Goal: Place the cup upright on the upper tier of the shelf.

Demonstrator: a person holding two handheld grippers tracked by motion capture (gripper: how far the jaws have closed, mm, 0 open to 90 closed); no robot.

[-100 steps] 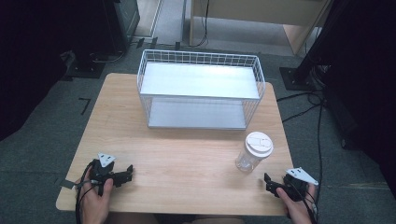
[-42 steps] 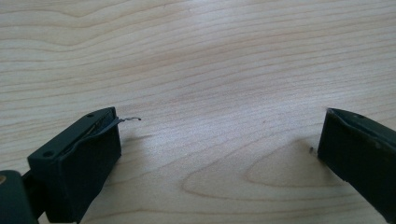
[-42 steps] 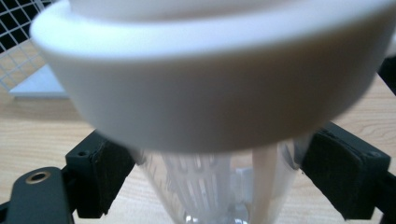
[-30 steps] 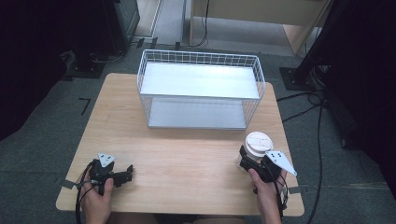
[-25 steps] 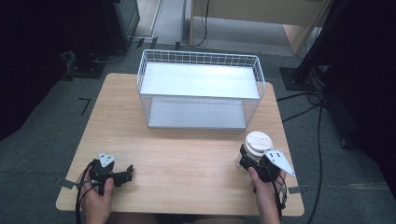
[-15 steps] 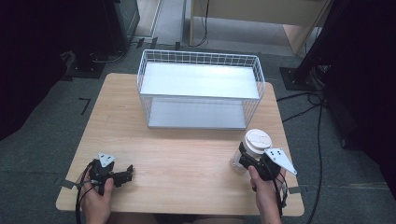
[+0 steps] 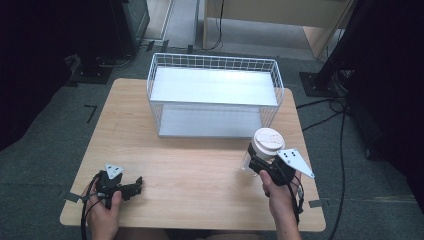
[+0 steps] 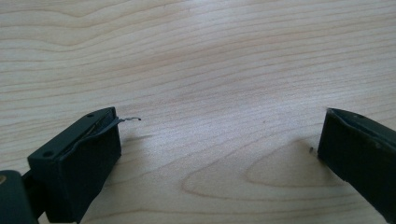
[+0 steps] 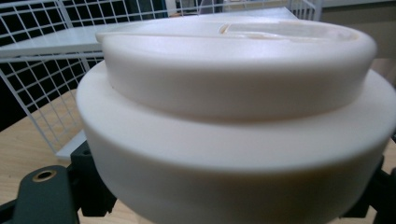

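Your right gripper (image 7: 256, 162) has moved up to the cup (image 7: 265, 145), jaws apparently clasping it; your left gripper (image 7: 131, 187) rests wide open, empty, on the counter (image 7: 200, 165).

Soft overhead light falls evenly on the table (image 7: 200, 165); the surroundings sink into dark. A pale glare lies on the basket (image 7: 215, 85) shelf. Close before the right gripper (image 7: 260, 164), the lid (image 9: 233, 93) is soft and blurred. Faint shadows sit under the left gripper (image 8: 215, 154).
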